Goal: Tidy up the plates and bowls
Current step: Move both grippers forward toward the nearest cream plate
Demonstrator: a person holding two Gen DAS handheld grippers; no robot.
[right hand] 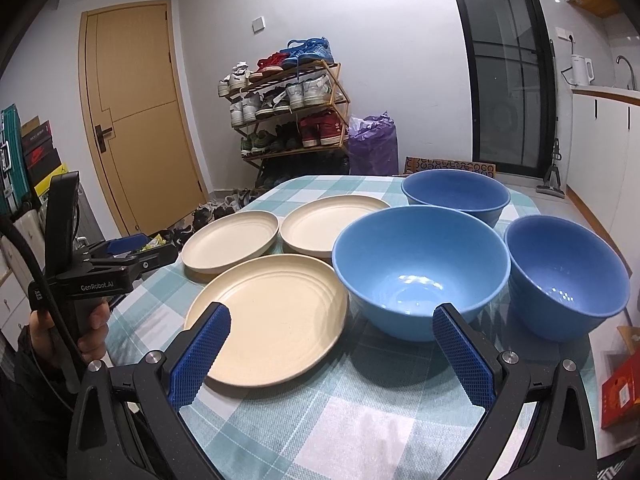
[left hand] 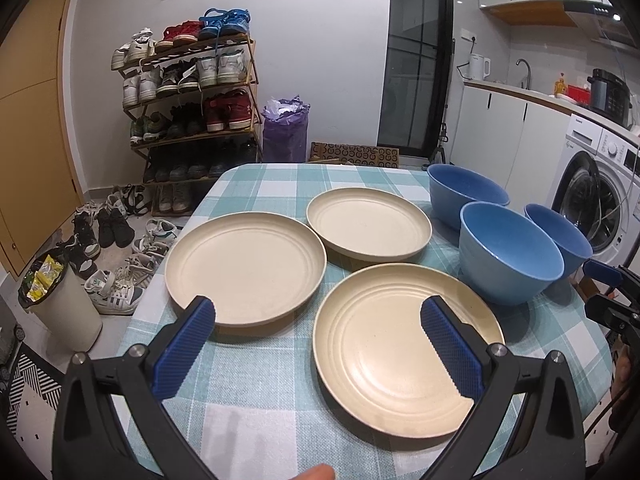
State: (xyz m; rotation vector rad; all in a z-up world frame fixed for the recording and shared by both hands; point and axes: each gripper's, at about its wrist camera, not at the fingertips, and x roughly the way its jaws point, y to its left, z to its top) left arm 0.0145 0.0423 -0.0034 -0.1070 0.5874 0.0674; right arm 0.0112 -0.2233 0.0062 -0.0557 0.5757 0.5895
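Left gripper [left hand: 318,322]: we see its fingers [left hand: 188,344] spread wide, holding nothing, above the near plate [left hand: 400,352] at lower centre. Right gripper [right hand: 332,334]: fingers [right hand: 460,352] wide apart too, gripping nothing, near the pale blue bowl [right hand: 420,268] mid-frame. Two more plates [left hand: 244,268] [left hand: 368,226] sit behind on the checked desk [left hand: 256,392], left and centre. Two darker bowls [right hand: 564,276] [right hand: 456,194] sit right and upper right.
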